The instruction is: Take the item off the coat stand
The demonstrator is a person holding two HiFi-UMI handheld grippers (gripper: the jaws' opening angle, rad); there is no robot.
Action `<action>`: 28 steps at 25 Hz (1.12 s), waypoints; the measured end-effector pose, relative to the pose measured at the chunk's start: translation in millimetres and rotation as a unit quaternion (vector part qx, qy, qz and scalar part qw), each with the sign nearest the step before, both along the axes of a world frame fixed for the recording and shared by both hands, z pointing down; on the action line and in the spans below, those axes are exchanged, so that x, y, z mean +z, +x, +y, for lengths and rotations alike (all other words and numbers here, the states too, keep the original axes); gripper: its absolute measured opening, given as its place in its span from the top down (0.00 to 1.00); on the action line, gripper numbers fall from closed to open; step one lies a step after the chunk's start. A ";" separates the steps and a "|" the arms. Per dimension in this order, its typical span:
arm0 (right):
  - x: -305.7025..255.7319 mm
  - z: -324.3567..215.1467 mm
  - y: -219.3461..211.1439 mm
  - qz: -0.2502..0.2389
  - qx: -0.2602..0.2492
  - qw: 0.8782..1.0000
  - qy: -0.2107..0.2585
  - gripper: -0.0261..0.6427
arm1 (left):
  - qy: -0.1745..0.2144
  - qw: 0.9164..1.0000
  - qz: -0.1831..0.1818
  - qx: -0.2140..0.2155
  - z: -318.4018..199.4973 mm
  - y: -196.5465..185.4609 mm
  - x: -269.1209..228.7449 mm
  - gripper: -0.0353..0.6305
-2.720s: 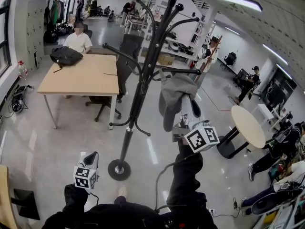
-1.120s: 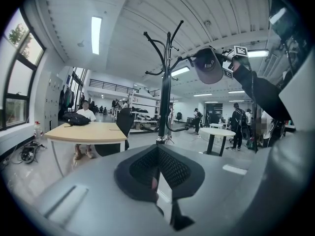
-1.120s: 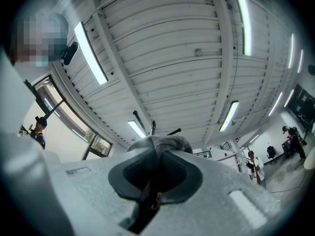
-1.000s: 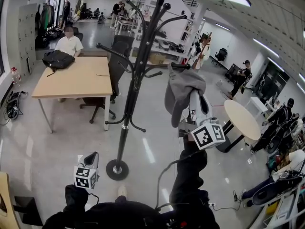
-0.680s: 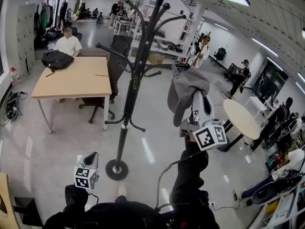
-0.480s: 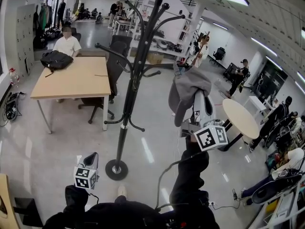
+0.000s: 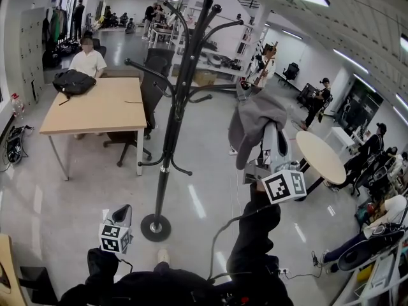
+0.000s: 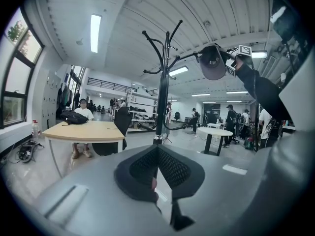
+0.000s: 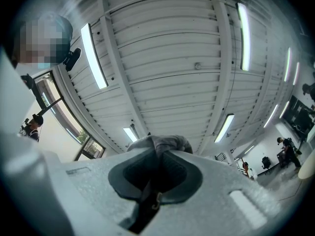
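Note:
A tall black coat stand (image 7: 175,113) with curved hook arms rises from a round base (image 7: 156,227) in the middle of the head view. A grey cap (image 7: 255,120) hangs in the air at the tip of the stand's right-hand arm; whether it still touches the hook I cannot tell. My right gripper (image 7: 268,132) points upward and is shut on the cap, whose grey cloth (image 9: 157,142) bulges out past the pads. The left gripper view shows the cap (image 8: 212,63) held up beside the stand (image 8: 162,92). My left gripper (image 7: 121,212) stays low at the left, shut and empty.
A wooden table (image 7: 95,110) with a black bag (image 7: 71,81) and a seated person (image 7: 87,59) stands left of the coat stand, an office chair (image 7: 156,69) behind it. A round white table (image 7: 322,158) and several people are at the right.
The right gripper and the grey cap have shifted right and a little up, from hanging on the stand's arm out to its tip. The left gripper has kept still.

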State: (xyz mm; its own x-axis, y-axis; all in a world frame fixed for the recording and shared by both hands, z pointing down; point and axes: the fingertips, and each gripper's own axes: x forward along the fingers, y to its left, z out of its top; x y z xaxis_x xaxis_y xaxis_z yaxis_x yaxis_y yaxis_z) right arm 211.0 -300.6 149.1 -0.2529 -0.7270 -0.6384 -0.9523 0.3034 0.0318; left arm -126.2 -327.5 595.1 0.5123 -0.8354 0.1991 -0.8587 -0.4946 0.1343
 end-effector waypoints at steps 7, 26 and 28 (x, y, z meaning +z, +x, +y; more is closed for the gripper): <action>1.0 12.1 6.2 -0.002 0.009 1.000 0.005 0.93 | 0.001 1.000 0.000 0.004 2.1 1.8 0.1 0.94; 43.9 23.1 20.4 0.017 0.042 0.999 -0.030 0.93 | -0.003 1.000 -0.010 0.015 10.7 6.4 1.1 0.94; 53.6 20.0 20.9 0.019 0.044 0.998 -0.041 0.93 | 0.003 1.000 -0.017 0.014 8.0 5.7 2.6 0.94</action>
State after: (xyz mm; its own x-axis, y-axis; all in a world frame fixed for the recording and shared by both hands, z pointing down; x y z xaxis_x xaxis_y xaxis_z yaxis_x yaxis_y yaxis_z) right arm 231.9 -280.6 202.7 -0.2094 -0.7966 -0.5671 -0.9738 0.2224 0.0471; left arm -120.6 -319.5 597.7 0.5283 -0.8224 0.2110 -0.8487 -0.5190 0.1020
